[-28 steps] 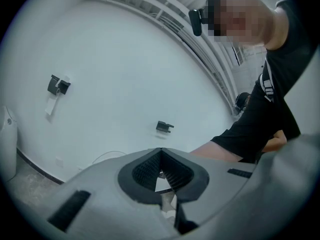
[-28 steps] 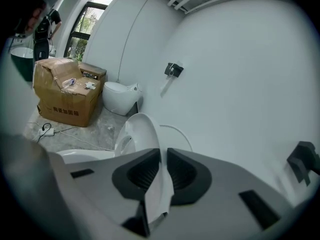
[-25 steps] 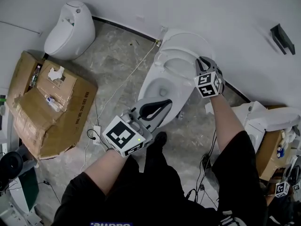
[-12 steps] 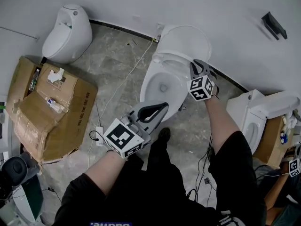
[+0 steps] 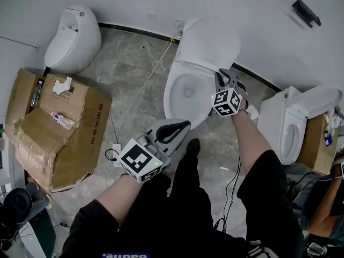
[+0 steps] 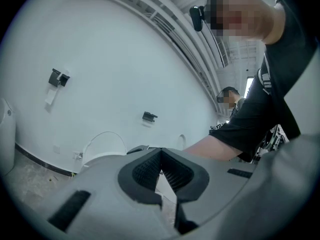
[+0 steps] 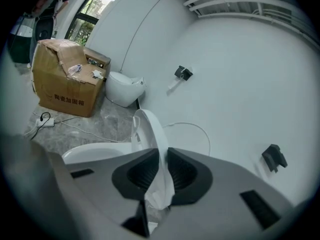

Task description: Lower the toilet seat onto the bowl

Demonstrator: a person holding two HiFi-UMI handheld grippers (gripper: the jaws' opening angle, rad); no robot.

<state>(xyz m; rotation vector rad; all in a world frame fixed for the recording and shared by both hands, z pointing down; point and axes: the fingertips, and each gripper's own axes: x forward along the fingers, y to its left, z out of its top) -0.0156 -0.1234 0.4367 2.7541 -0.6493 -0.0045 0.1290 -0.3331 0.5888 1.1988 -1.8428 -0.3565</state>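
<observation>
Right gripper (image 5: 221,77) first: its jaws were pinched narrow on the thin edge of the toilet seat (image 7: 149,126), with the pads pressing both faces and what looked like a scrap of clear film crumpled in between. The seat stood upright, well off the bowl (image 5: 185,93), so the lowering was not yet done. By the look of it, the seat would handle as a stiff, glossy plastic ring: light enough for one gripper, hinged at the back and slick under the pads, more so with that film on it. The side rim, away from the hinge, looked the sensible place to hold, giving leverage to swing it down slowly. Let go early and it would likely slap the ceramic. The left gripper (image 5: 185,124) hung low in front of the bowl, jaws pressed together with nothing in them. Further out, a torn cardboard box (image 5: 54,122) sat on the grey floor (image 5: 129,74), and a second toilet (image 5: 293,128) stood off to the right.
</observation>
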